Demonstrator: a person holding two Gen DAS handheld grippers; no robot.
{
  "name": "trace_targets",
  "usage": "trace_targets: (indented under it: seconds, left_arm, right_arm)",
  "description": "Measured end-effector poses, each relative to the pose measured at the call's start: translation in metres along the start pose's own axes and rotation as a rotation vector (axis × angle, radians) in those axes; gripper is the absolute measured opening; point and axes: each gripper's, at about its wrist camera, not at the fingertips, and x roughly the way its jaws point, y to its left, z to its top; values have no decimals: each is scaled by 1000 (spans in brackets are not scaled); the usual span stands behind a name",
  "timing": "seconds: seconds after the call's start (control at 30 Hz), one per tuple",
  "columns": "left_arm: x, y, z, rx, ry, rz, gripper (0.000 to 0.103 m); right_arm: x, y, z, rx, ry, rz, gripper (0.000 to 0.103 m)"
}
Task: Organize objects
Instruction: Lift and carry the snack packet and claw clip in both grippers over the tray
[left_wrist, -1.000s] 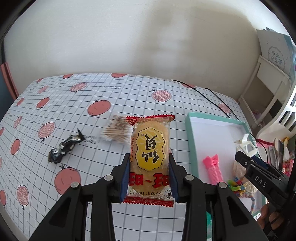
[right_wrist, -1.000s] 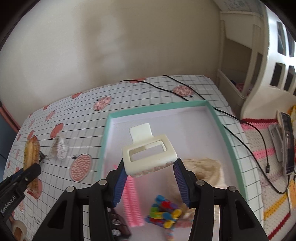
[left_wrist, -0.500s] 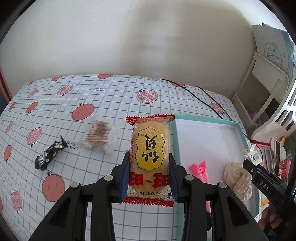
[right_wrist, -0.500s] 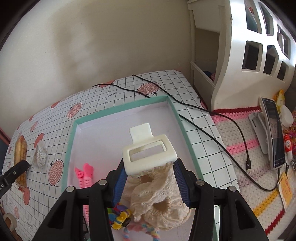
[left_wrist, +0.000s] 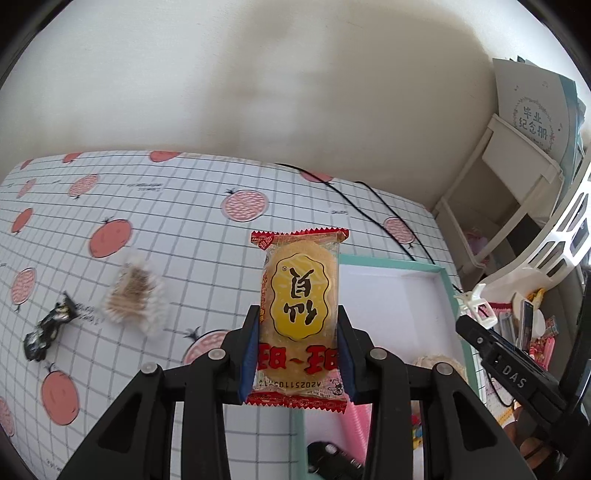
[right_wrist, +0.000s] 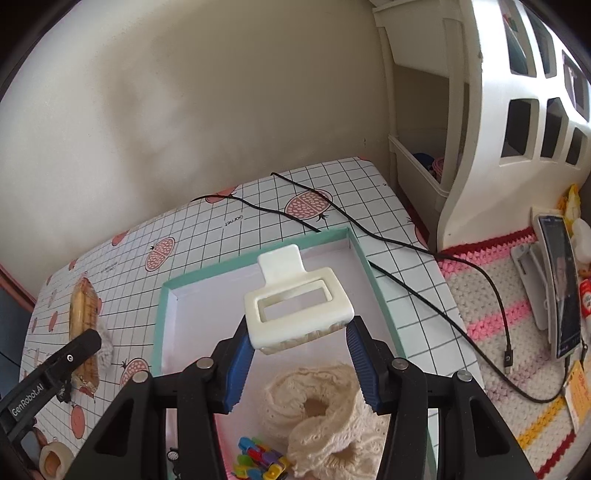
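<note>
My left gripper (left_wrist: 298, 332) is shut on a yellow snack packet with red ends (left_wrist: 301, 295), held upright above the table beside the near left rim of the teal-edged tray (left_wrist: 388, 260). My right gripper (right_wrist: 300, 326) is shut on a white hair claw clip (right_wrist: 295, 306), held over the tray (right_wrist: 258, 254) near its far right corner. Below it lie a cream lace scrunchie (right_wrist: 325, 402) and a bundle of small coloured clips (right_wrist: 262, 458). A pink clip (left_wrist: 354, 421) lies in the tray too. The packet (right_wrist: 83, 325) also shows at the left of the right wrist view.
A bag of cotton swabs (left_wrist: 133, 295) and a black wrapped sweet (left_wrist: 48, 328) lie on the checked tablecloth at the left. A black cable (right_wrist: 406, 247) crosses behind the tray. A white shelf unit (right_wrist: 517, 110), a phone (right_wrist: 561, 284) and a tape roll (right_wrist: 55, 458) stand around.
My left gripper has carried the snack packet rightwards to the tray's left rim. My right gripper has moved with the claw clip towards the tray's far right corner, above the scrunchie.
</note>
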Motion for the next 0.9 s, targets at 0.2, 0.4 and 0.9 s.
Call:
trace_targets:
  seconds: [0.2,0.4,0.9]
  left_arm:
    - [25,-7,5,-11,31,-24,39]
    - [44,-16,10,-12,38,-57,39]
    - [88,-27,9,21,103,-100,39]
  right_arm:
    - [8,-5,12,-2,-3,-21,53]
    - [14,-2,27,-28,-1,-16,53]
    - [57,17,31,-84,83,-31,53]
